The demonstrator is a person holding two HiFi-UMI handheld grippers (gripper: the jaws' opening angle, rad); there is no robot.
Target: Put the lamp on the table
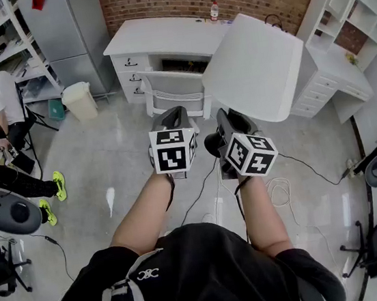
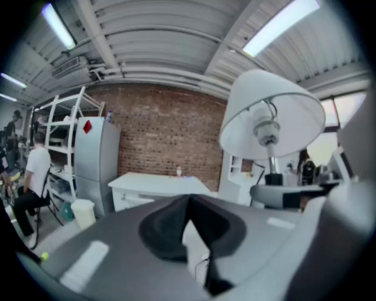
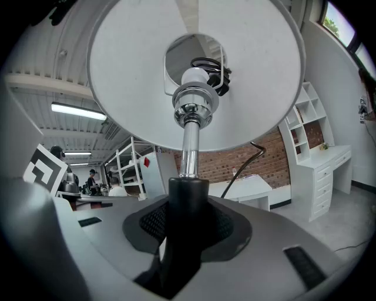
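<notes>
The lamp's white shade is carried above the floor, tilted toward the white table by the brick wall. My right gripper is shut on the lamp's black stem, which stands upright between the pads below the chrome tube and bulb socket. My left gripper floats just left of it, shut with nothing between its pads. In the left gripper view the lamp shows at the right and the table lies ahead. The lamp's base is hidden.
A white chair stands in front of the table, with a small bottle on the tabletop. A bin and a grey cabinet are at the left. A white shelved desk is at the right, and cables lie on the floor. A person is at the far left.
</notes>
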